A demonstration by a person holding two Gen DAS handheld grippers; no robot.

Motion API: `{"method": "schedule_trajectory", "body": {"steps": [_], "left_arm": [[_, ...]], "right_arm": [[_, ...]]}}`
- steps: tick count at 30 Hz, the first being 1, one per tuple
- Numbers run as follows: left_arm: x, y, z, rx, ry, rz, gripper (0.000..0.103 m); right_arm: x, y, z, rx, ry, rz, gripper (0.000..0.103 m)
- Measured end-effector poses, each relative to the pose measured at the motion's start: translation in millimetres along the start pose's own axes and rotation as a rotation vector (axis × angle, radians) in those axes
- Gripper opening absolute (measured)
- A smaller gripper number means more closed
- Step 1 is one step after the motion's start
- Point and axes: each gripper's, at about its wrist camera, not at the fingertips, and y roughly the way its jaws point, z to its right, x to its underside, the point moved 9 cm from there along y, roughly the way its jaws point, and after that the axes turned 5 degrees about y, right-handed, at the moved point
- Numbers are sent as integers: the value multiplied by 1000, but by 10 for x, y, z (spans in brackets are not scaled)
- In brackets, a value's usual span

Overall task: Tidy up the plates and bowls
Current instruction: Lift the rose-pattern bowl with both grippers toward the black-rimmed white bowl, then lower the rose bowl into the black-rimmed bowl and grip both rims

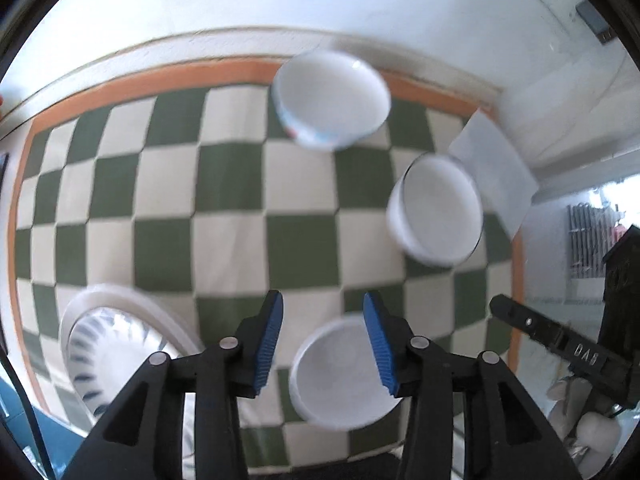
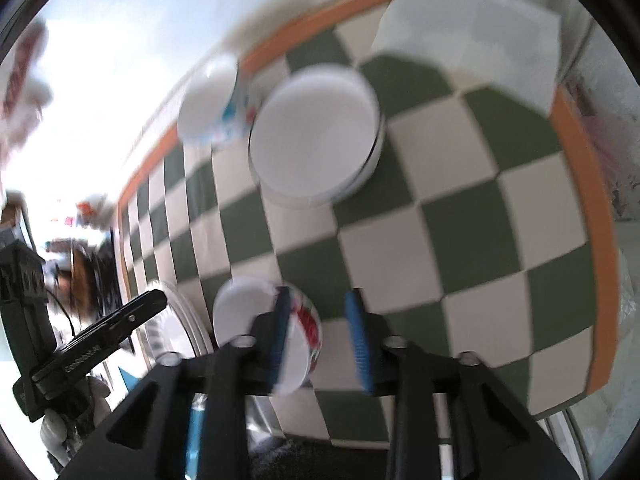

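Three white bowls stand on a green-and-cream checked cloth (image 1: 224,208). One bowl (image 1: 332,98) is at the far edge, one (image 1: 438,214) at the right, one (image 1: 340,372) just under my left gripper (image 1: 323,320), which is open and empty above it. A white plate with dark blue rim marks (image 1: 116,344) lies at the near left. In the right wrist view my right gripper (image 2: 320,316) is open; its left finger is beside the near bowl (image 2: 260,320), which has red print. The other two bowls show there, one (image 2: 316,136) with the far bowl (image 2: 208,104) behind it.
A white sheet of paper (image 1: 492,168) lies at the cloth's far right corner, also in the right wrist view (image 2: 472,28). The other gripper's black finger shows at the right (image 1: 560,344). A white wall runs behind the table. The cloth has an orange border (image 2: 588,200).
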Motion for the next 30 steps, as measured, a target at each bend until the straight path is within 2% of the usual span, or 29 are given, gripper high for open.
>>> {"method": "schedule_trajectory", "body": {"steps": [1, 2, 5, 8, 15, 23, 24, 26, 27, 29, 30], "left_arm": [[-103, 58, 61, 14, -5, -7, 40], [-195, 122, 115, 33, -12, -14, 40], [-459, 372, 278, 76, -12, -53, 40], [-631, 560, 398, 74, 14, -78, 40], [-742, 995, 596, 84, 51, -166, 40], [-747, 1229, 646, 78, 72, -196, 38], [-753, 1234, 652, 75, 79, -192, 36], [-752, 1252, 664, 78, 92, -190, 26], [-751, 1262, 664, 73, 100, -190, 25], [-755, 1276, 665, 66, 111, -186, 23], [-762, 1286, 663, 63, 113, -185, 23]], "right_arm": [[-87, -21, 15, 6, -1, 8, 55], [-180, -36, 33, 14, 0, 15, 57], [-458, 0, 92, 35, 1, 25, 57], [-700, 87, 144, 54, -3, 17, 57], [-1035, 365, 239, 87, 0, -12, 57], [-1099, 657, 272, 84, 15, -48, 57], [-1097, 700, 274, 84, 14, -55, 57], [-1075, 741, 268, 81, 12, -58, 57], [-1075, 764, 267, 83, 10, -57, 56], [-1060, 797, 251, 81, 6, -57, 51], [-1056, 809, 246, 81, 7, -59, 45]]}}
